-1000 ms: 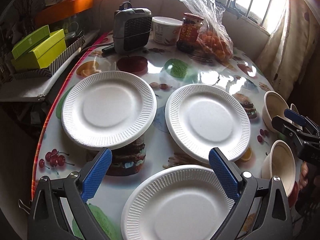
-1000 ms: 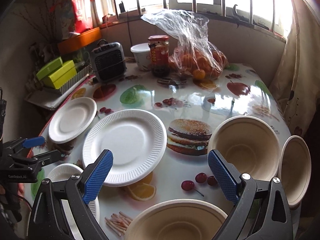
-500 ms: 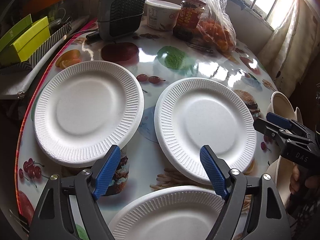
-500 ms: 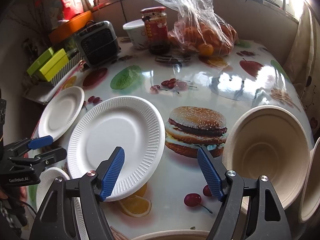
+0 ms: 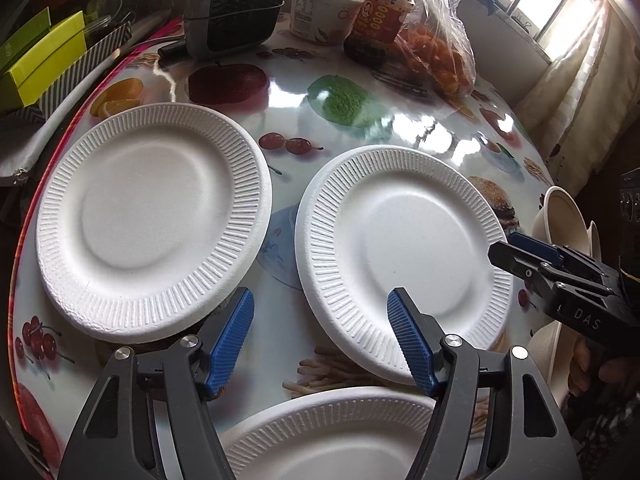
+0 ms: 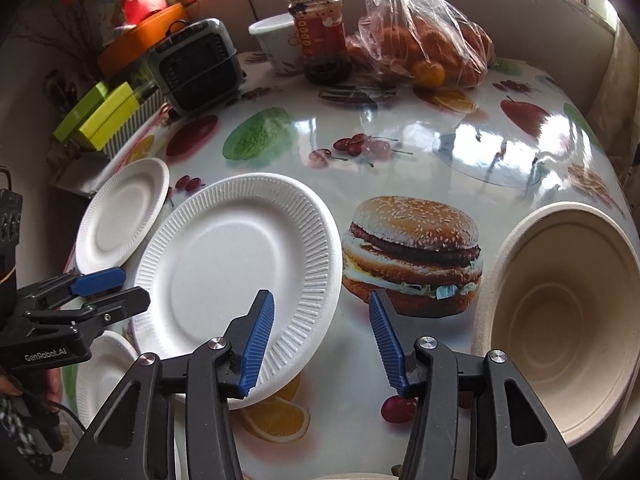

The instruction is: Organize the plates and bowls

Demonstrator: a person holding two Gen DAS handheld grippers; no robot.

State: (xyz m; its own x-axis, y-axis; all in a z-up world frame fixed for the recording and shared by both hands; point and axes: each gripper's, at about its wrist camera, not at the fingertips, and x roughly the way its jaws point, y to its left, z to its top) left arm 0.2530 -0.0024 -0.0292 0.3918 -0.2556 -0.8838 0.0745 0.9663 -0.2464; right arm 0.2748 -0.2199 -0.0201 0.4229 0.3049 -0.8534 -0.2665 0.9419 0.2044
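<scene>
Three white paper plates lie on the fruit-print table: a left plate (image 5: pixel 152 220), a middle plate (image 5: pixel 404 256) and a near plate (image 5: pixel 332 436). My left gripper (image 5: pixel 320 340) is open and empty, low over the gap between the left and middle plates. My right gripper (image 6: pixel 320 340) is open and empty; its left finger is over the near rim of the middle plate (image 6: pixel 240 276). A beige bowl (image 6: pixel 560 320) sits to its right. The right gripper also shows in the left wrist view (image 5: pixel 532 256), the left gripper in the right wrist view (image 6: pixel 100 292).
At the table's far side stand a grey heater (image 5: pixel 236 4), a white cup (image 5: pixel 320 12), a jar (image 5: pixel 380 16) and a bag of oranges (image 5: pixel 444 52). Green boxes (image 5: pixel 40 60) sit off the left edge. More beige bowls (image 5: pixel 564 220) stand at the right.
Both grippers have moved forward and lower toward the plates. Their jaws have narrowed somewhat but remain open.
</scene>
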